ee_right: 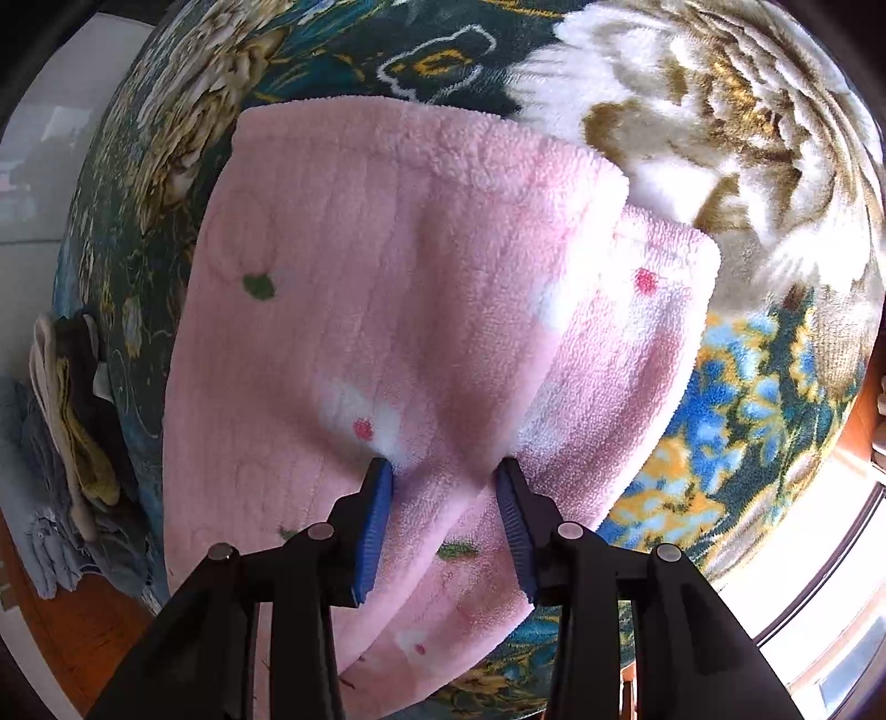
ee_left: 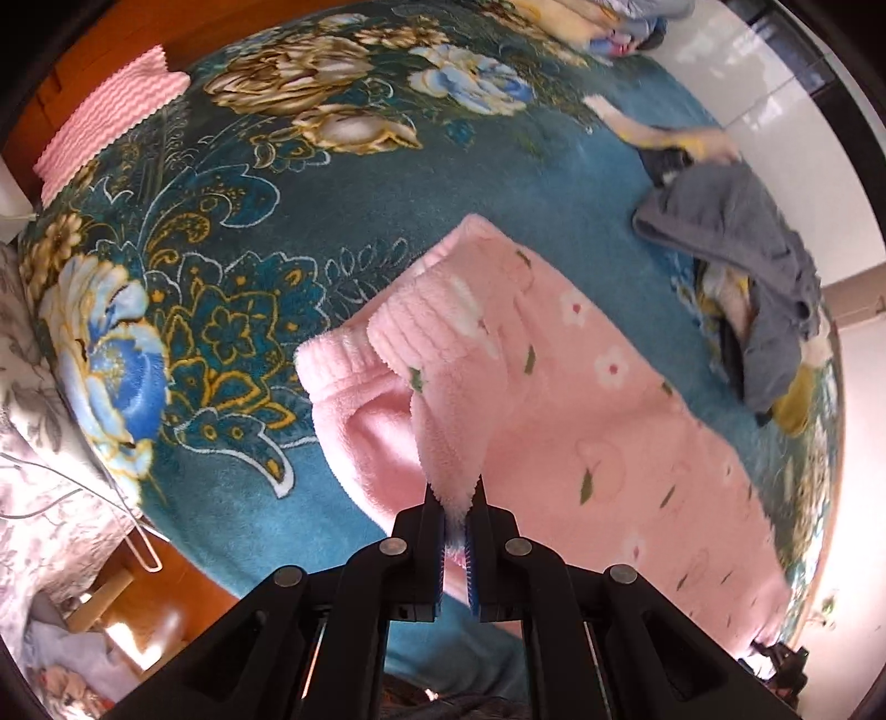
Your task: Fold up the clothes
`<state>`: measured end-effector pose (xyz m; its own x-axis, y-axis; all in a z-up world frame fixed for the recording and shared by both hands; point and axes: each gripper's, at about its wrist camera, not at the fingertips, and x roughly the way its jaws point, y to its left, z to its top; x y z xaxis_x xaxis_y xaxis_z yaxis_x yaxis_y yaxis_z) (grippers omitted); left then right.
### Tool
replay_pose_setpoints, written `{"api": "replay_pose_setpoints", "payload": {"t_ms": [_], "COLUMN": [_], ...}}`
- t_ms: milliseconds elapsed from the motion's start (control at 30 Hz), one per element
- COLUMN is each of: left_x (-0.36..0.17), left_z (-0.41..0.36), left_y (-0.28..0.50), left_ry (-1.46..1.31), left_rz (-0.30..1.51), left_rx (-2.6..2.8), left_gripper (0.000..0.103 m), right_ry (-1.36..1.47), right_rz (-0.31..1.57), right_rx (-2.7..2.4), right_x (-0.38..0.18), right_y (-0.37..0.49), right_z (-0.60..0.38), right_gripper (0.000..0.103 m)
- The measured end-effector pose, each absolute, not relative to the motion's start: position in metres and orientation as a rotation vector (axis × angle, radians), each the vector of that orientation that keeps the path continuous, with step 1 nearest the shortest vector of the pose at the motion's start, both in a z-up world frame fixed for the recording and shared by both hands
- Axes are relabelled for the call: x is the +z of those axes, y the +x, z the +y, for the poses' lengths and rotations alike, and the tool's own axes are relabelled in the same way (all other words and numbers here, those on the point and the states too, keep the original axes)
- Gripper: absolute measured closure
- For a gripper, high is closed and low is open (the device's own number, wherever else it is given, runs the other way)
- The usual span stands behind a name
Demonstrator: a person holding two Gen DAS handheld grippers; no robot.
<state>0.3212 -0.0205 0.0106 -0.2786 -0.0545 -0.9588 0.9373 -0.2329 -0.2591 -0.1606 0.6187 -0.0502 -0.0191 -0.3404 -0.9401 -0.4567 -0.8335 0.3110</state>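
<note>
A pink fleece garment with small flowers and leaves (ee_left: 554, 387) lies on a teal floral blanket (ee_left: 249, 266). My left gripper (ee_left: 455, 507) is shut on a pinched edge of the pink garment near its ribbed waistband and lifts it a little. In the right wrist view the same garment (ee_right: 387, 288) lies in two overlapping layers. My right gripper (ee_right: 446, 471) is open, its blue-padded fingers (ee_right: 376, 498) pressed down on the fabric on either side of a fold ridge.
A heap of grey, yellow and dark clothes (ee_left: 758, 288) lies at the blanket's right edge; it also shows in the right wrist view (ee_right: 66, 443). A pink wavy cloth (ee_left: 111, 116) lies at the far left. More clothes (ee_left: 620, 27) sit at the far end. Wooden floor (ee_left: 166, 581) borders the blanket.
</note>
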Motion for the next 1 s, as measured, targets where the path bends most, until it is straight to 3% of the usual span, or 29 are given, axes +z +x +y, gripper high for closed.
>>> {"api": "replay_pose_setpoints", "payload": {"t_ms": [33,200,267,533,667,833,1000], "left_x": [0.010,0.005,0.004,0.037,0.027,-0.021,-0.024], "left_z": [-0.020,-0.020,-0.022,-0.028,-0.022,-0.019,-0.023], "left_y": [0.321,0.336,0.341,0.345,0.352,0.367,0.369], "left_ry": [1.179,1.148,1.123,0.962,1.059,1.139,1.136], "left_rz": [1.231,1.345,1.394,1.463,1.413,1.482,1.483], "left_rx": [-1.614,-1.592,-1.579,-1.709,-1.678,-1.515,-1.481], "left_gripper": [0.096,0.096,0.096,0.097,0.097,0.097,0.094], "right_ry": [-2.124,-2.147,-2.153,-2.107,-2.102,-2.168,-2.205], "right_rz": [0.869,0.847,0.813,0.736,0.634,0.527,0.486], "right_rx": [2.005,2.027,2.049,2.270,2.337,2.166,2.083], "right_x": [-0.049,-0.044,-0.039,0.019,0.038,-0.018,-0.047], "right_y": [-0.160,-0.161,-0.163,-0.166,-0.155,-0.134,-0.127], "right_z": [0.618,0.613,0.610,0.605,0.610,0.635,0.637], "right_gripper": [0.066,0.095,0.098,0.100,0.100,0.100,0.100]}}
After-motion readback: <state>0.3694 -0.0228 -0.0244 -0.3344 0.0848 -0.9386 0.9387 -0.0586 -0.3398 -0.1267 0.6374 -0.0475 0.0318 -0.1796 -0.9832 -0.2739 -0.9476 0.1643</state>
